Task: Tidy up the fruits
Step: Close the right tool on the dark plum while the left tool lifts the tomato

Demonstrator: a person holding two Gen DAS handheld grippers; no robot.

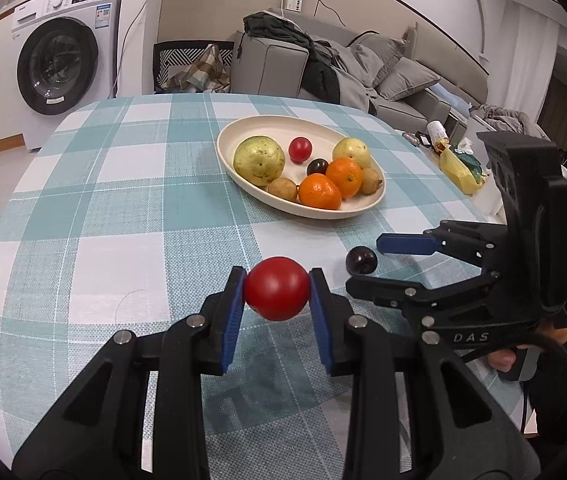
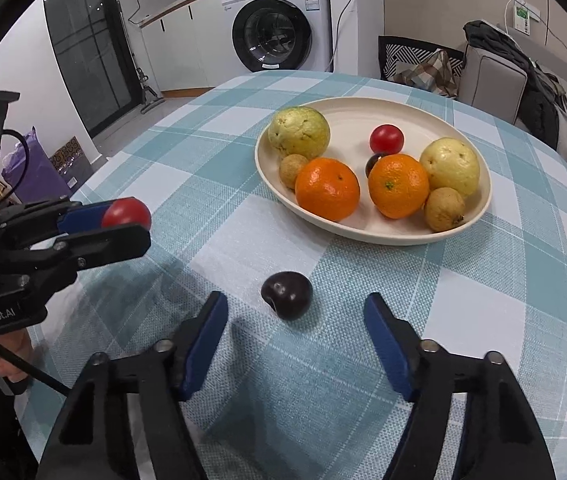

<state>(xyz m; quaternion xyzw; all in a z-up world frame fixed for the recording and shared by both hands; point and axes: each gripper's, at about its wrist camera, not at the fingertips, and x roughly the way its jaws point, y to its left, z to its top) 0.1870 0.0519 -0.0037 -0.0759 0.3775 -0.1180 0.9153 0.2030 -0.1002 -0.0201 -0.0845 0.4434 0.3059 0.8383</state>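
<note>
Nearly done: 2 fruits left off plate
L gripper (image 1: pixel 276 295) clamped on red tomato (image 1: pixel 276 294), held above table; R gripper (image 2: pixel 295 332) jaws apart, dark plum (image 2: pixel 286 294) just ahead btwn fingers; plate (image 2: pixel 371 112) w/ rest beyond.

Bare table (image 2: pixel 203 152) is seen left of the plate (image 2: pixel 479 208), which is crowded with fruit. The path between the right claw (image 2: pixel 295 340) and the plate is blocked only by a dark plum (image 2: pixel 286 295).
</note>
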